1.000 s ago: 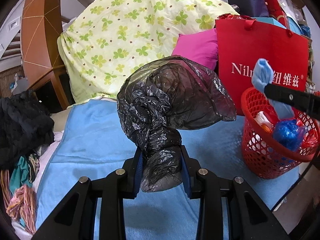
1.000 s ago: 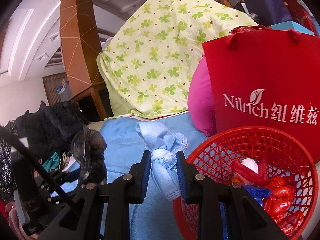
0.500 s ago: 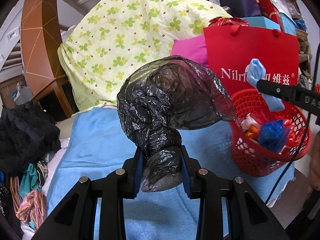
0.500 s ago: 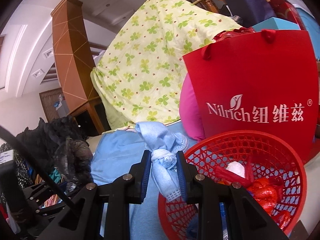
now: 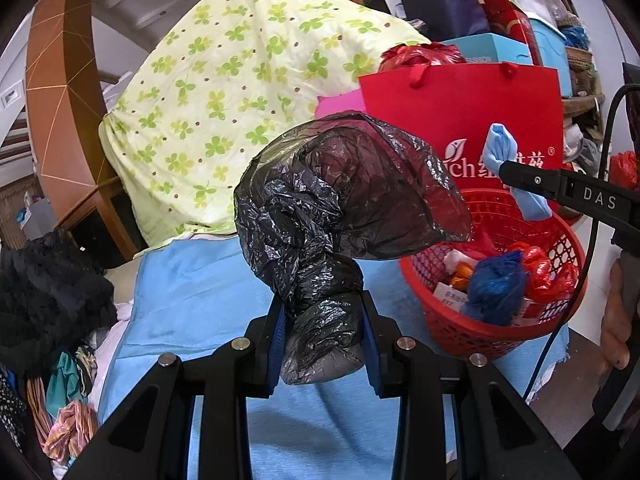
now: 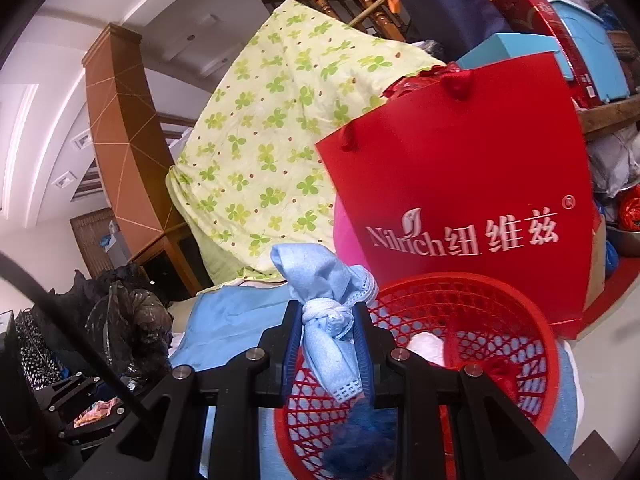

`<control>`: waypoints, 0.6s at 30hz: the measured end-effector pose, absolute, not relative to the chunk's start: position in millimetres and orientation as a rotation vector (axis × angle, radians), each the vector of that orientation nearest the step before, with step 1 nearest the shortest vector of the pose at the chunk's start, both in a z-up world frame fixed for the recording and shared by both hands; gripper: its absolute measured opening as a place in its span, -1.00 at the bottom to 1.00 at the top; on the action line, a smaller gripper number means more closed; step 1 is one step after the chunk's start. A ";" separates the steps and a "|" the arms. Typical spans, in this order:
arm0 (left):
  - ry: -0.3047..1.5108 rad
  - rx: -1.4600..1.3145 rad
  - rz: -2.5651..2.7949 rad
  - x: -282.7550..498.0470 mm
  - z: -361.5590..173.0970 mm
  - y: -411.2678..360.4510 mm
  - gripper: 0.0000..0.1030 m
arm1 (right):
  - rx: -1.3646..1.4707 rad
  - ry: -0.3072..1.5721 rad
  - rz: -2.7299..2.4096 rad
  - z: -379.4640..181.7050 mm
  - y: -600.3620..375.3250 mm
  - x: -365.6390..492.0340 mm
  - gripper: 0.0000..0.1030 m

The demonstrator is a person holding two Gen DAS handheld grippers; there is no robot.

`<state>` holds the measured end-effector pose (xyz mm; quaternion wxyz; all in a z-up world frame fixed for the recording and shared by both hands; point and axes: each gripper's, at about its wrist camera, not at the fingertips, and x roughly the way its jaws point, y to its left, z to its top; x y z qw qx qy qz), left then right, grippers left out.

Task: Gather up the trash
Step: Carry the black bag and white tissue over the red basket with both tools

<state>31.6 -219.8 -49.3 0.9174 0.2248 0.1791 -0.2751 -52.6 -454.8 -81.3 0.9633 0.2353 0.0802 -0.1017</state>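
**Left wrist view: both grippers loaded at basket**

Left gripper (image 5: 323, 334) is held level above the blue cloth (image 5: 192, 292), jaws clamped on a black plastic bag (image 5: 320, 216). Right gripper (image 6: 327, 346) is poised over the red basket (image 6: 536, 344) rim, jaws clamped on a knotted blue rag (image 6: 332, 320).

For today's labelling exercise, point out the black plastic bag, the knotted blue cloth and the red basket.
black plastic bag (image 5: 320, 216), left wrist view, crumpled middle.
knotted blue cloth (image 6: 326, 316), right wrist view, white knot.
red basket (image 5: 480, 332), left wrist view, near wall.
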 end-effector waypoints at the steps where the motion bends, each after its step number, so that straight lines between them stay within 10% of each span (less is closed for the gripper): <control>1: 0.368 0.467 -0.568 30.2 -49.6 -221.8 -0.31 | 0.480 0.160 -0.209 -81.7 -457.3 -54.7 -0.47; 18: 0.397 0.468 -0.667 15.5 -40.8 -249.4 -0.31 | 0.534 0.105 -0.249 -82.7 -483.8 -86.5 -0.47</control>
